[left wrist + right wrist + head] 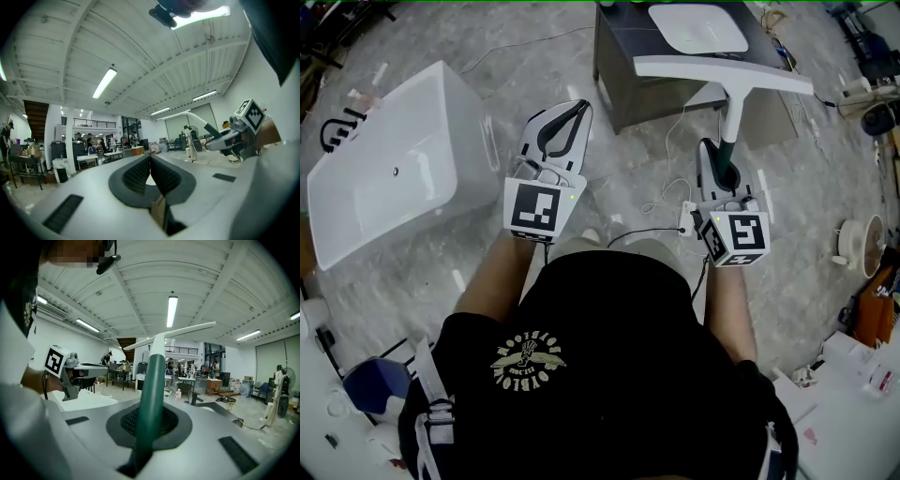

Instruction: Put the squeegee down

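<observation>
Right gripper [149,422]: I read the jaws as clamped on the dark green handle of the squeegee [157,366]. The handle runs straight out ahead of the gripper. Its white blade sits crosswise at the far end, held up in the air (well above the floor [628,187], going by the head view).

Left gripper [150,160]: jaws pressed together with nothing between them, level with the right one and apart from it.

A white bathtub [384,178] lies to the left of the left gripper. A dark cabinet [621,37] carrying a white basin [698,28] stands ahead of the right gripper.
</observation>
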`<control>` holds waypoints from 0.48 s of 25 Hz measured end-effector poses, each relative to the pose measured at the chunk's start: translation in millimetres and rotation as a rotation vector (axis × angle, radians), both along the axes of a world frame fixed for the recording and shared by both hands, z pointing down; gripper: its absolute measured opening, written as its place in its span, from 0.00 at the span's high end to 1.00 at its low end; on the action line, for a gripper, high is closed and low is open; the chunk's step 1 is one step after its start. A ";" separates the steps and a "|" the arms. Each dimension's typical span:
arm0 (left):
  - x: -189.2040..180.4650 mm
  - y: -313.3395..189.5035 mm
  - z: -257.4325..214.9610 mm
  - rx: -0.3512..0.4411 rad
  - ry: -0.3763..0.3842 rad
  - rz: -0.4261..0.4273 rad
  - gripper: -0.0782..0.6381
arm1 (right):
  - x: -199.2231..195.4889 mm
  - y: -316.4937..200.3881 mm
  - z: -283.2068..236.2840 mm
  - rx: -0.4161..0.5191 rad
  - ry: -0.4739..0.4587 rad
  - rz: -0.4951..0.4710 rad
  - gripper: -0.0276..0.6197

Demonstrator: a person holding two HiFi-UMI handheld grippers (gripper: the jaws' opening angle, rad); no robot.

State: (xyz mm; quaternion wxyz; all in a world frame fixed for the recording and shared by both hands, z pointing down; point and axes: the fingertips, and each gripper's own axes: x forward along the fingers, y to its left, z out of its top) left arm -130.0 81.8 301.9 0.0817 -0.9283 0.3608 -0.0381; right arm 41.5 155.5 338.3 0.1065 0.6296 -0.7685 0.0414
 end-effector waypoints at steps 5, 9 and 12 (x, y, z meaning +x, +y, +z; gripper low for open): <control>2.8 -0.1 3.5 -0.030 0.013 0.013 0.86 | 5.8 4.2 -2.4 -0.002 -0.003 0.021 0.91; 6.9 -2.5 2.6 -0.023 0.005 0.017 0.86 | 10.4 2.4 -1.4 0.000 -0.021 0.032 0.91; 9.4 -8.9 3.7 -0.008 0.011 0.000 0.86 | 14.0 -2.8 3.6 0.002 -0.021 0.018 0.91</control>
